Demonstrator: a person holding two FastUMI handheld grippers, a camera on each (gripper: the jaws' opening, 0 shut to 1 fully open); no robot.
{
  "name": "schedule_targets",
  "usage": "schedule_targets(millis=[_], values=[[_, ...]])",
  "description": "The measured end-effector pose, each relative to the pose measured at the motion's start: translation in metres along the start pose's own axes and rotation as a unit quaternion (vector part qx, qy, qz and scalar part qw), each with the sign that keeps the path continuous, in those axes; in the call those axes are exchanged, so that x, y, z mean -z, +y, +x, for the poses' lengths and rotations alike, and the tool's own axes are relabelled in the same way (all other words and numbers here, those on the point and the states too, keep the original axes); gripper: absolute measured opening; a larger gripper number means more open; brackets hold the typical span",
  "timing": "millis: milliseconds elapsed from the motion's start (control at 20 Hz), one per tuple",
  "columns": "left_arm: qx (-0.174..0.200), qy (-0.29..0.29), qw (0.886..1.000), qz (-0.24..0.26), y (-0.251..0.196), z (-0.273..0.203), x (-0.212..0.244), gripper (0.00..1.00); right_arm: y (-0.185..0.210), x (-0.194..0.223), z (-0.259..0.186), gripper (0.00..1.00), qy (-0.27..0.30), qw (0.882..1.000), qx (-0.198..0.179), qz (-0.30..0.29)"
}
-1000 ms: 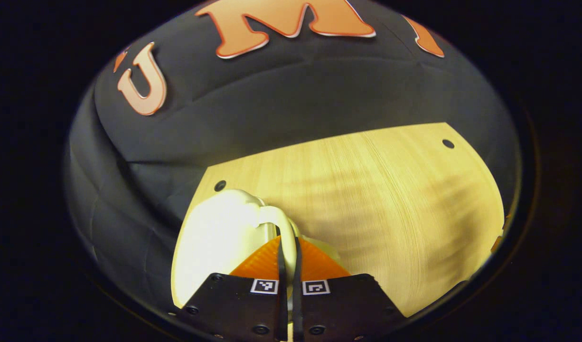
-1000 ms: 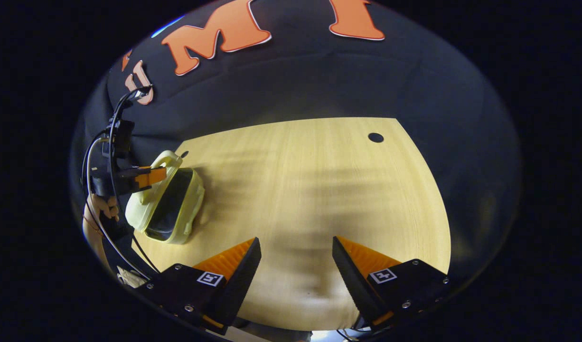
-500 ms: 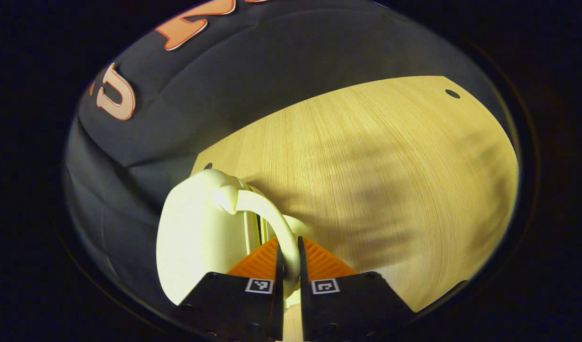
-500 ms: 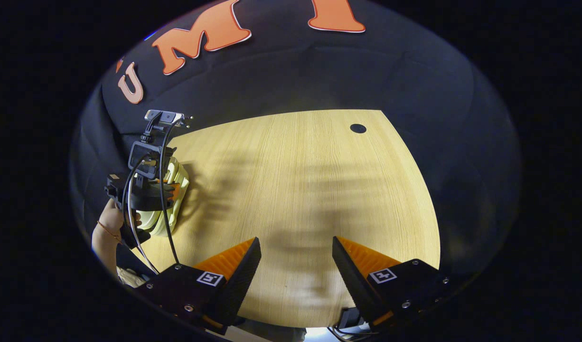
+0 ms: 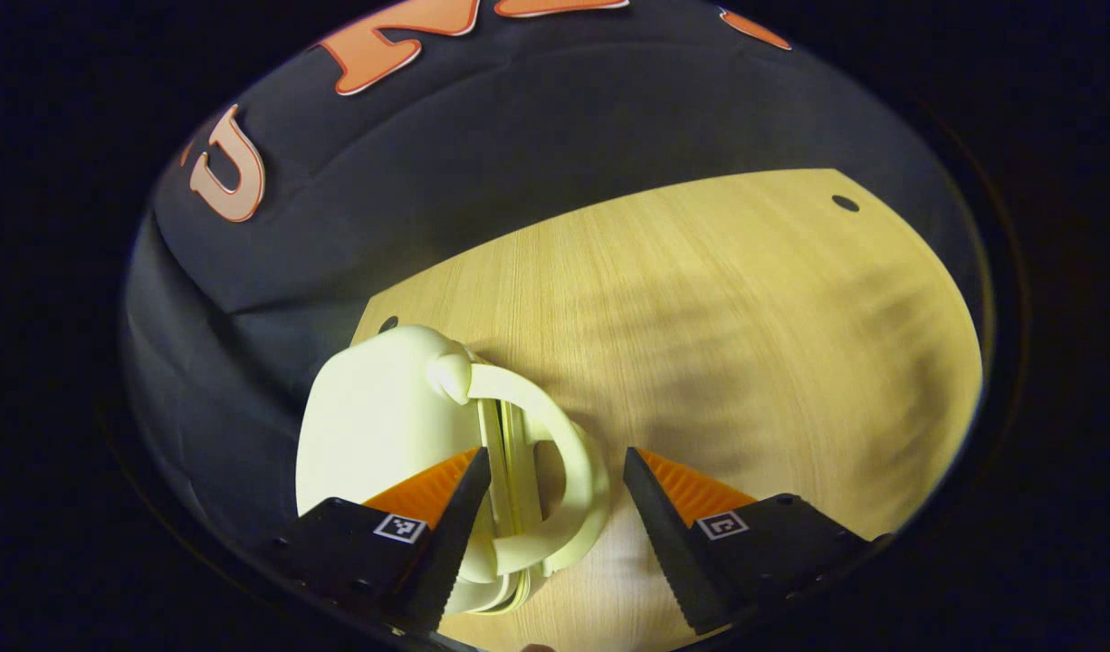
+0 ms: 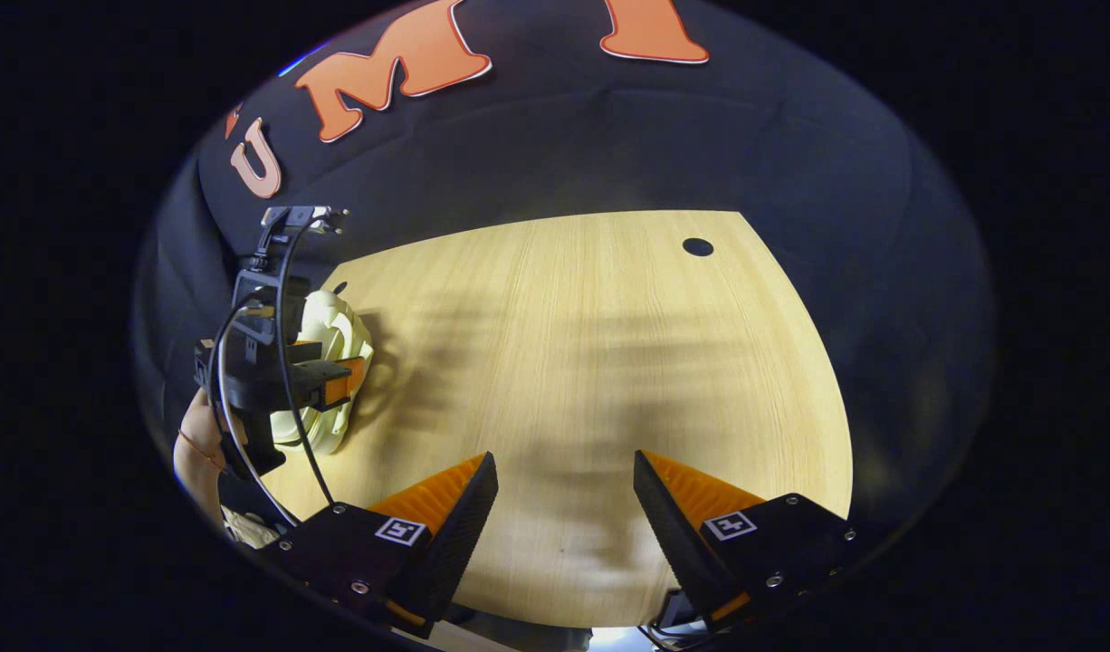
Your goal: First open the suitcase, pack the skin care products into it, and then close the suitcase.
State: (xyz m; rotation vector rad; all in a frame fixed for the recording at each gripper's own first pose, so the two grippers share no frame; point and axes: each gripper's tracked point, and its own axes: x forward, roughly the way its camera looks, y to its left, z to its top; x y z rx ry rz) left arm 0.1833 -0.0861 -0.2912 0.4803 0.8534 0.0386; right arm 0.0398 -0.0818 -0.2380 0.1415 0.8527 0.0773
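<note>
Left gripper view: the left hand-held gripper (image 5: 548,471) stands wide open above the pale yellow suitcase (image 5: 383,426), its two orange-faced fingers (image 5: 428,484) spread to either side of the case's arched handle (image 5: 555,453) and not gripping it. The suitcase stands on edge, closed, at the near left corner of the wooden counter (image 5: 745,317), with the handle uppermost and the seam between its halves running beneath the handle. A small dark hole (image 5: 846,203) marks the counter's far right corner.

Right gripper view: the right hand-held gripper (image 6: 564,489) hangs over the bare middle of the counter (image 6: 609,362), its fingers (image 6: 446,498) far apart and holding nothing. At the left edge, the left hand-held gripper (image 6: 342,380), with black cables and a person's hand (image 6: 197,439) behind it, sits just over the suitcase (image 6: 333,330), which stands at the counter's left edge. Whether that gripper touches the case cannot be told here.
</note>
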Motion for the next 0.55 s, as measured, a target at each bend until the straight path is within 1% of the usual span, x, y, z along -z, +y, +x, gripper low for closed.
schedule_targets(millis=[100,150,200,250,350,400,450,550], values=[[0.018,-0.038,0.999,-0.015,0.003,-0.023,-0.016,0.92,0.011,-0.008,-0.002,0.96,-0.009,1.000,0.000,-0.007],[0.024,-0.059,0.998,-0.020,0.010,-0.036,-0.025,0.96,0.016,-0.012,-0.003,0.96,-0.016,1.000,0.002,-0.010],[0.028,-0.085,0.996,-0.026,0.017,-0.056,-0.038,0.95,0.022,-0.022,-0.006,0.96,-0.030,0.999,0.005,-0.013],[0.029,-0.107,0.993,-0.032,0.027,-0.072,-0.049,0.98,0.029,-0.031,-0.009,0.96,-0.042,0.999,0.006,-0.013],[0.040,-0.158,0.985,-0.052,0.054,-0.106,-0.073,0.98,0.044,-0.053,-0.018,0.96,-0.080,0.997,0.013,-0.011],[0.049,-0.197,0.977,-0.063,0.074,-0.130,-0.092,0.98,0.054,-0.074,-0.031,0.96,-0.115,0.993,0.021,-0.014],[0.058,-0.238,0.967,-0.074,0.092,-0.154,-0.110,0.98,0.060,-0.084,-0.039,0.96,-0.139,0.990,0.025,-0.020],[0.078,-0.283,0.950,-0.101,0.114,-0.190,-0.125,0.97,0.075,-0.111,-0.059,0.96,-0.190,0.980,0.035,-0.039]])
